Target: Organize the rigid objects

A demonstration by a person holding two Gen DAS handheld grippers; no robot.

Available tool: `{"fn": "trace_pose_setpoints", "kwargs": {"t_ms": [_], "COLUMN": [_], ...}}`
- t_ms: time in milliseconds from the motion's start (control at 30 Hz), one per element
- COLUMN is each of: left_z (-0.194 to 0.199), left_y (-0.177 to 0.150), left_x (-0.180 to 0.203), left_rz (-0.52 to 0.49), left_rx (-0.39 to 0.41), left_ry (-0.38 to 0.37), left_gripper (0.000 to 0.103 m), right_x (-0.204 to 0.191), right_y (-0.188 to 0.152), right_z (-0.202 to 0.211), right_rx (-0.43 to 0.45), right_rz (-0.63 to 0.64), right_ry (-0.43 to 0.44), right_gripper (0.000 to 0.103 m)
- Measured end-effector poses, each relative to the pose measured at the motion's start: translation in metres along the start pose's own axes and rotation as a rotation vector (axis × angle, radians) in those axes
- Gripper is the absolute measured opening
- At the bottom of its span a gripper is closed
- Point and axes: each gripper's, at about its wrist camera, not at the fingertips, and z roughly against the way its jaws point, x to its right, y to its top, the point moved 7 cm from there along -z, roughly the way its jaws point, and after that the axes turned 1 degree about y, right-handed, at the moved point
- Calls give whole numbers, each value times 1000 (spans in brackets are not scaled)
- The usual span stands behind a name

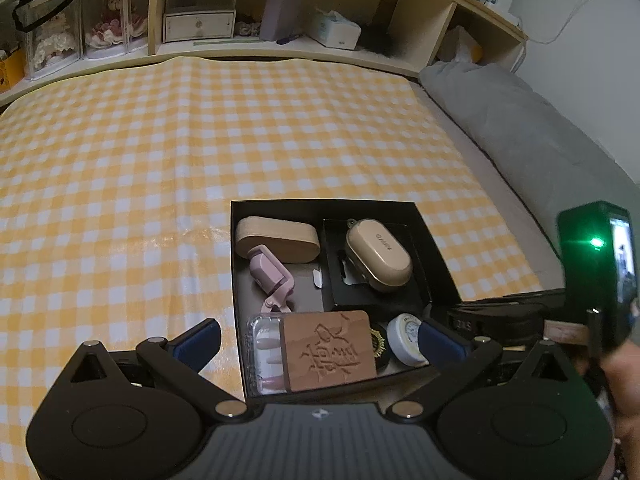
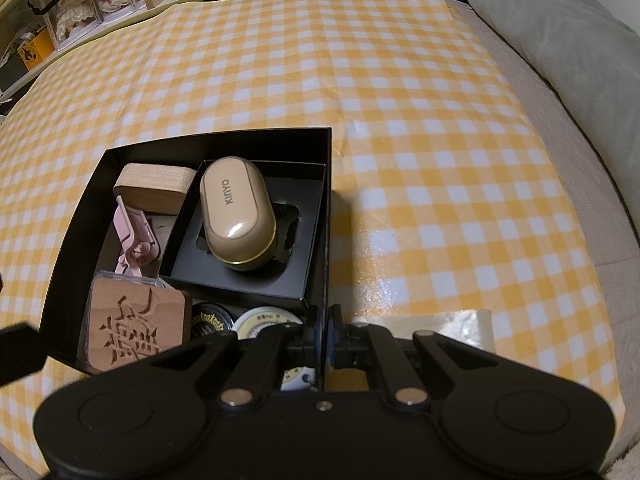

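Your left gripper (image 1: 320,344) hangs over the near end of the black box (image 1: 280,204), jaws spread wide, the blue pads (image 1: 198,340) either side of it and gripping nothing. Your right gripper (image 2: 325,336) is closed down on the right wall of the black box (image 2: 328,240) near its front corner, one pad inside the wall and one outside.

The box sits on the yellow-and-white checked cloth (image 2: 400,100). Contents:
- KINYO beige oval case (image 2: 236,216), resting in a smaller black inner tray (image 2: 256,288) at the back right.
- Oval wooden box (image 1: 276,238), back left, touching the pink clip-like item (image 1: 272,276) just in front of it.
- Carved wooden block (image 1: 332,354), front left, lying over a clear plastic case (image 1: 262,356).
- Black round tin (image 2: 210,320) and white round tin (image 2: 260,320), side by side at the front, partly hidden behind your right gripper.

A grey pillow (image 2: 560,36) lies at the right edge of the cloth.
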Motion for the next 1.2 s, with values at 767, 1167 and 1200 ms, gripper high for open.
{"fn": "trace_pose_setpoints", "kwargs": {"t_ms": [767, 1167, 1200], "left_z": [88, 122, 124], "left_y": [-27, -44, -46], "left_x": [-5, -17, -17], "left_rz": [-24, -56, -61], "left_rx": [188, 286, 293], "left_ry": [38, 94, 98], "left_gripper": [103, 103, 103], "right_x": [0, -28, -28], "right_y": [1, -54, -60], "right_z": [81, 184, 188], "right_rx": [166, 375, 383], "right_rz": [-25, -1, -4], "right_ry": [47, 46, 39], "right_gripper": [26, 73, 75]}}
